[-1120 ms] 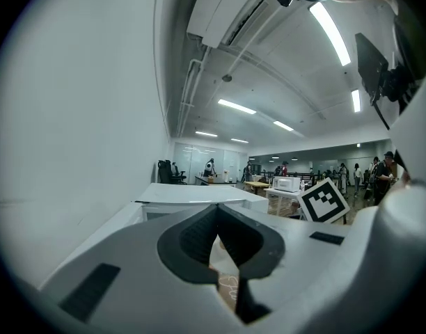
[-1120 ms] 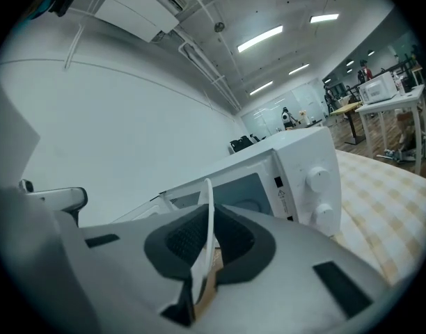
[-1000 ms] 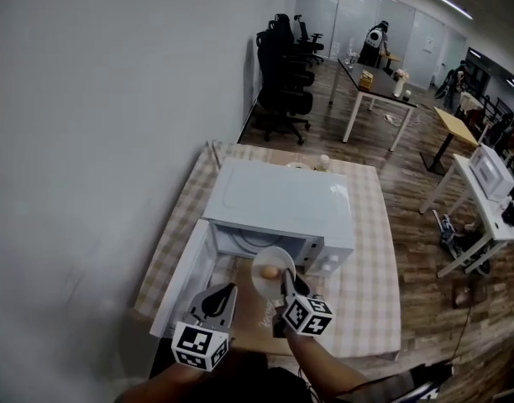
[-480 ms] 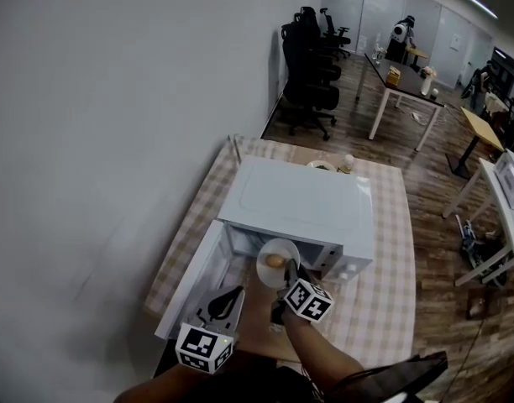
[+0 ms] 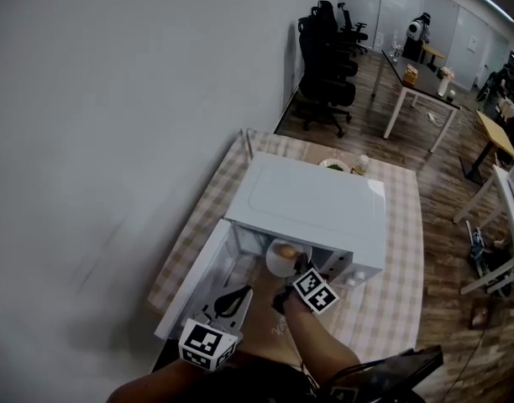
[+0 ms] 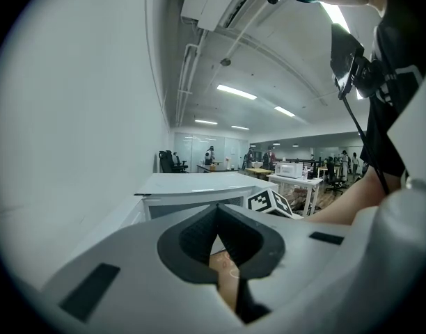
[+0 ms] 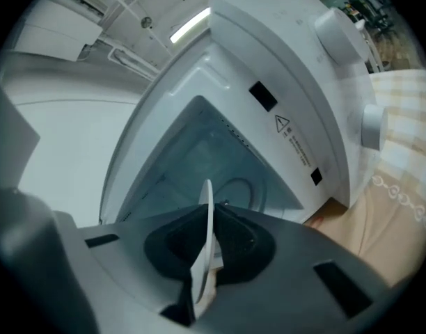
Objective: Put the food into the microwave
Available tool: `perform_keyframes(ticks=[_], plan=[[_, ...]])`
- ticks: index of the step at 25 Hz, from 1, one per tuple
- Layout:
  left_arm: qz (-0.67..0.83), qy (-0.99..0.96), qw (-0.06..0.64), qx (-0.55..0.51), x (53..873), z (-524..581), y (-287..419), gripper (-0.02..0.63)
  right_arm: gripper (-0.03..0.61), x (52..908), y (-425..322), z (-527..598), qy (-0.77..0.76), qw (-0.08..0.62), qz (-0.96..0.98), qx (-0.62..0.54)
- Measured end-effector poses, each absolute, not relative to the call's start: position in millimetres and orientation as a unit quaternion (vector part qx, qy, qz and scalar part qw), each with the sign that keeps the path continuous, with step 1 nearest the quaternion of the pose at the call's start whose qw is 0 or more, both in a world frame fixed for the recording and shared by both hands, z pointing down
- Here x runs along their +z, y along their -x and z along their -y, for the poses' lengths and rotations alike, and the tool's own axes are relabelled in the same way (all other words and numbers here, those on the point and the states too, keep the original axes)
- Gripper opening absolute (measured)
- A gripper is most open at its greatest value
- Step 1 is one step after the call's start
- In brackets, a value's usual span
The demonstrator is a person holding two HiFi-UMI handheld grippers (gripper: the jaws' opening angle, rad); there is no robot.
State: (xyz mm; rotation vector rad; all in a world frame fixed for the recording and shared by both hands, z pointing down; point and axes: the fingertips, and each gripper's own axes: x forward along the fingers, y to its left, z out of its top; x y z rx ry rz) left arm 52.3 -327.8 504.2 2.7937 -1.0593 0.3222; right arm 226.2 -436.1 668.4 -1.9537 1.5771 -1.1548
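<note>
A white microwave [image 5: 312, 208] stands on the checked table with its door [image 5: 194, 284] swung open to the left. My right gripper [image 5: 296, 269] is shut on the rim of a white plate [image 5: 279, 263] carrying an orange piece of food [image 5: 286, 251]. The plate sits at the mouth of the cavity. In the right gripper view the plate [image 7: 205, 242] shows edge-on between the jaws of that gripper [image 7: 207, 252], with the cavity [image 7: 199, 155] straight ahead. My left gripper [image 5: 237, 295] hangs near the door's lower edge. In its own view the left gripper [image 6: 216, 236] is shut and holds nothing.
A bowl of greens [image 5: 334, 165] and a small cup [image 5: 362, 164] stand behind the microwave. Its knobs [image 7: 372, 126] are on the right of the opening. A plain wall runs along the left. Office chairs [image 5: 324, 49] and a white desk [image 5: 425, 78] are farther off.
My right gripper has carried the plate forward and down, from in front of the microwave to its opening. The left gripper has stayed near the door.
</note>
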Motion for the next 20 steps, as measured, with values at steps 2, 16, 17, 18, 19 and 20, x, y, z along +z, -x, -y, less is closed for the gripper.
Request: perform_keyframes(ticks=[2, 16, 17, 18, 19, 20], plan=[[0.353, -0.926, 0.077, 0.109, 507.0, 328.6, -52.6, 0.008, 0.026, 672.8, -229.1, 441.2, 0.693, 0.199, -0.55, -0.42], [0.365, -0.918, 0.089, 0.126, 517.8, 345.7, -47.3, 0.008, 0.026, 712.1, -239.5, 462.6, 0.701, 0.274, -0.458, -0.473], [0.368, -0.917, 0.095, 0.124, 518.7, 347.5, -46.6, 0.008, 0.026, 714.2, -240.4, 464.2, 0.703, 0.278, -0.453, -0.472], [0.371, -0.915, 0.103, 0.122, 520.1, 349.4, -46.0, 0.008, 0.026, 716.0, -241.3, 466.0, 0.705, 0.281, -0.45, -0.471], [0.375, -0.913, 0.11, 0.121, 522.0, 351.1, -45.3, 0.008, 0.026, 717.7, -242.1, 467.8, 0.707, 0.282, -0.448, -0.469], [0.377, -0.911, 0.115, 0.123, 524.4, 352.2, -44.7, 0.008, 0.026, 719.3, -243.1, 469.2, 0.709, 0.285, -0.444, -0.467]])
